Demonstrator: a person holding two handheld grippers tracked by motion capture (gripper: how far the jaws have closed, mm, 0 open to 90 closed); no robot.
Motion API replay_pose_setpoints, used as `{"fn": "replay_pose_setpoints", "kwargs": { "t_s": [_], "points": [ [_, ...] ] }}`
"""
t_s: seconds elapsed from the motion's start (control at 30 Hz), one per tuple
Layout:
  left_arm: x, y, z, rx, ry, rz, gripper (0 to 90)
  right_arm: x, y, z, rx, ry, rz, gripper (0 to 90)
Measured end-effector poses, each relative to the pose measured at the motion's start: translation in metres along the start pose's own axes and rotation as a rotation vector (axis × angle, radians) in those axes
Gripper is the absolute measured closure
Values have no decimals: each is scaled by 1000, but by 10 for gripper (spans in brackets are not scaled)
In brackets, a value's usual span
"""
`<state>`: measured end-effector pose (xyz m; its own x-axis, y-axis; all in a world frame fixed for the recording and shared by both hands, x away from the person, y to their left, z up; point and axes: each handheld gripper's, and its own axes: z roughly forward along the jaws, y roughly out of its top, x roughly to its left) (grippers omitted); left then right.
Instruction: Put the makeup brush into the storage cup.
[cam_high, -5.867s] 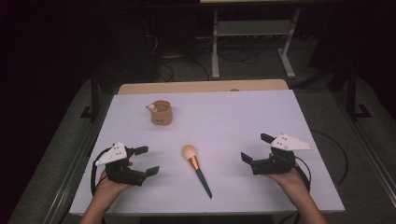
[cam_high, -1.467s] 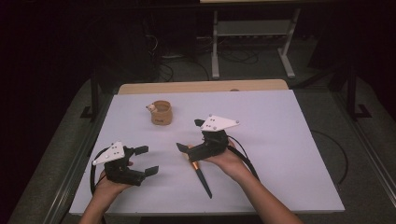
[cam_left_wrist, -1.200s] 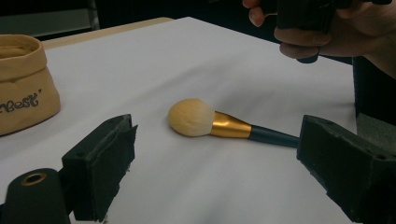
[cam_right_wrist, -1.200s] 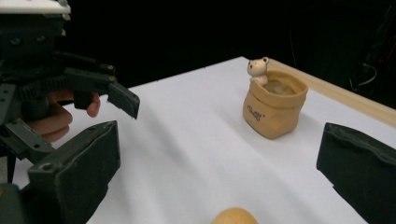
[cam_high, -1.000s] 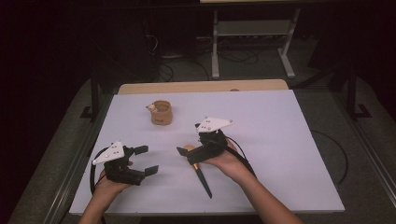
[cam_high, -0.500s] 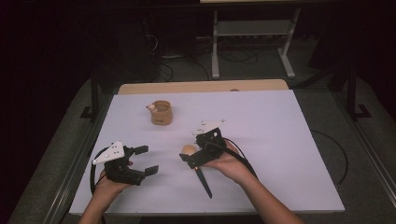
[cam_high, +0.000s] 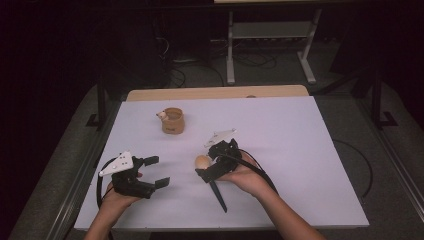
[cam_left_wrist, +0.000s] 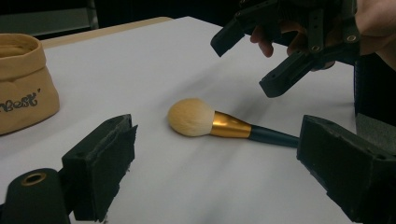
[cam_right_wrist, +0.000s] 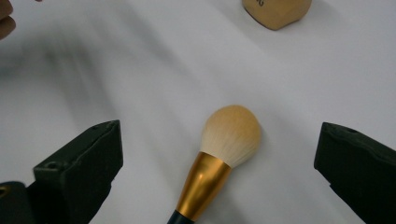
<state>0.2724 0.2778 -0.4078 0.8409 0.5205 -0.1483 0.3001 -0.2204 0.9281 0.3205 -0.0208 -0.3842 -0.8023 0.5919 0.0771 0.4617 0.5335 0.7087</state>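
Note:
A makeup brush (cam_high: 219, 195) with a tan head, gold ferrule and dark handle lies on the white table (cam_high: 300, 150), head pointing away from me. My right gripper (cam_high: 209, 165) hovers open just over the brush head, tilted down. In the right gripper view its own jaws (cam_right_wrist: 219, 158) stand wide on either side of the brush (cam_right_wrist: 229, 140), apart from it. My left gripper (cam_high: 159, 171) rests open at the front left, holding nothing. In the left gripper view (cam_left_wrist: 217, 163) the brush (cam_left_wrist: 205, 123) lies ahead, with the right gripper (cam_left_wrist: 245, 65) above its handle.
A small tan fabric pouch (cam_high: 173, 121) stands upright at the back left of the table; the pouch (cam_left_wrist: 23, 84) carries printed lettering. A wooden strip (cam_high: 215, 93) runs along the far edge. Black cables trail from both grippers.
My right gripper came from the table's right side to the brush, then dropped and tilted down over the brush head. The left gripper and the brush stayed still.

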Motion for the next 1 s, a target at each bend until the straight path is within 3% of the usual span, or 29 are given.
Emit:
{"fn": "replay_pose_setpoints", "kwargs": {
  "t_s": [0.27,0.37,1.0],
  "points": [
    [0,0,0,1,0,0,108,-4,-3,5,58,3,36,78],
    [0,0,0,1,0,0,108,-4,-4,8,87,-3,54,139],
    [0,0,0,4,-2,2,108,-3,-10,24,177,14,126,319]
  ]
}}
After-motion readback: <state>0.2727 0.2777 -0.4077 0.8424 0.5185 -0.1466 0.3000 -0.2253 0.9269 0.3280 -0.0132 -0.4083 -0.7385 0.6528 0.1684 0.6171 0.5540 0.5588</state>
